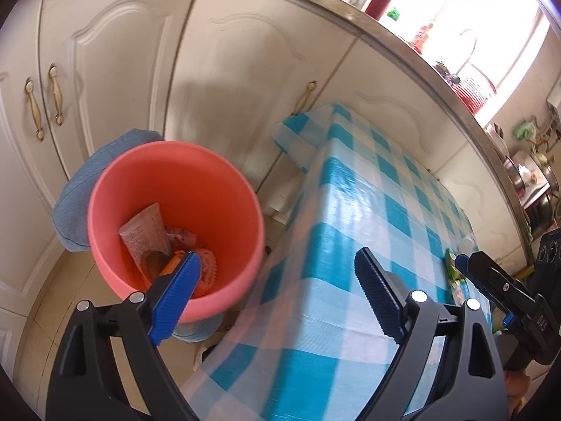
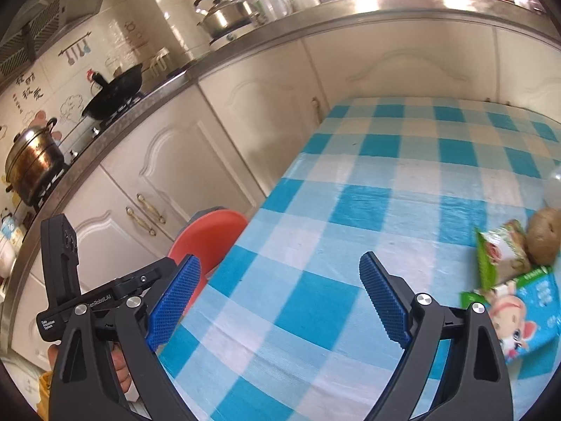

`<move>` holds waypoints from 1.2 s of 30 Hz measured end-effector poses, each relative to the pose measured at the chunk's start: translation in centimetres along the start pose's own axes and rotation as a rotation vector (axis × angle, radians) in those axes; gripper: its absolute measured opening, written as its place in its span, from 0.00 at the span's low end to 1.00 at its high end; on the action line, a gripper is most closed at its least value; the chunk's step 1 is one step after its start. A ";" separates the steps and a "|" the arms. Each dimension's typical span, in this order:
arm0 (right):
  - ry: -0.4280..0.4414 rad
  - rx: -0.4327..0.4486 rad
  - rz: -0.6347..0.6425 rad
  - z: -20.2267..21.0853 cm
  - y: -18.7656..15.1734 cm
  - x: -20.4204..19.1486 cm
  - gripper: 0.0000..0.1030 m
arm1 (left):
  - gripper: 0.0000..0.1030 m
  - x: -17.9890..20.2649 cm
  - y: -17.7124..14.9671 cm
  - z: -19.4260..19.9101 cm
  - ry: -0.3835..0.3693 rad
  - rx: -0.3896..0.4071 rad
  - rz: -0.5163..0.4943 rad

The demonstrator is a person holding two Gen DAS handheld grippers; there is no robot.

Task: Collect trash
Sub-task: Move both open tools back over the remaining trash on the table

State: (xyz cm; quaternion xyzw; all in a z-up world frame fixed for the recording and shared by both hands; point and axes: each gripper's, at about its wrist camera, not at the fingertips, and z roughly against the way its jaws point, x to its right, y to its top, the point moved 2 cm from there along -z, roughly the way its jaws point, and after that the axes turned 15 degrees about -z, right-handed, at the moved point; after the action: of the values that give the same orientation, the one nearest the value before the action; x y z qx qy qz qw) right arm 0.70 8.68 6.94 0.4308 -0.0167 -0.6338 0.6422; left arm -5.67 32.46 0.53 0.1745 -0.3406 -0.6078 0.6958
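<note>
Several pieces of trash already lie in the pink bucket (image 1: 175, 231) on the floor, beside the tabletop (image 2: 350, 193) edge. Most of the checked cloth is bare, so there is free room to move. Near the right edge wait a blue packet (image 2: 526, 308), a green packet (image 2: 498, 249) and a brown potato (image 2: 545, 236). Left gripper (image 1: 277, 294) and right gripper (image 2: 280, 301) have fingers released, holding nothing.

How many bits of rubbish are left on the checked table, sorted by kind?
Green snack packet: 1
Blue cartoon packet: 1
Brown potato-like lump: 1
Clear plastic item, cut off at the frame edge: 1
Total: 4
</note>
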 end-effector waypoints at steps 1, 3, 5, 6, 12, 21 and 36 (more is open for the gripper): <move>-0.002 0.013 -0.004 0.5 0.0 0.4 0.88 | 0.87 0.4 0.0 0.1 -0.005 -0.001 -0.008; -0.023 0.055 -0.015 1.8 -0.1 1.5 0.88 | 0.87 1.5 0.0 0.2 -0.014 -0.006 -0.028; -0.039 0.084 -0.030 3.0 -0.3 2.7 0.88 | 0.87 2.6 -0.2 0.2 -0.025 -0.014 -0.048; -0.052 0.098 -0.039 3.6 -0.5 3.3 0.88 | 0.87 3.3 -0.3 0.2 -0.030 -0.019 -0.059; -0.099 0.144 -0.092 6.7 -1.3 7.0 0.88 | 0.87 7.0 -1.5 0.4 -0.064 -0.057 -0.142; -0.136 0.194 -0.202 11.8 -1.3 12.5 0.88 | 0.87 12.6 -2.6 1.2 -0.124 -0.087 -0.281; -0.183 0.191 -0.380 16.8 0.0 22.8 0.88 | 0.87 25.0 -2.4 -0.1 -0.252 -0.140 -0.571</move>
State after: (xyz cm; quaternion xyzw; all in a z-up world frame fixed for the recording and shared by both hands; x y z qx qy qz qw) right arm -4.39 -19.13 5.57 0.4259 -0.0535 -0.7753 0.4633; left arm -6.56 7.85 5.40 0.1382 -0.3188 -0.8172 0.4598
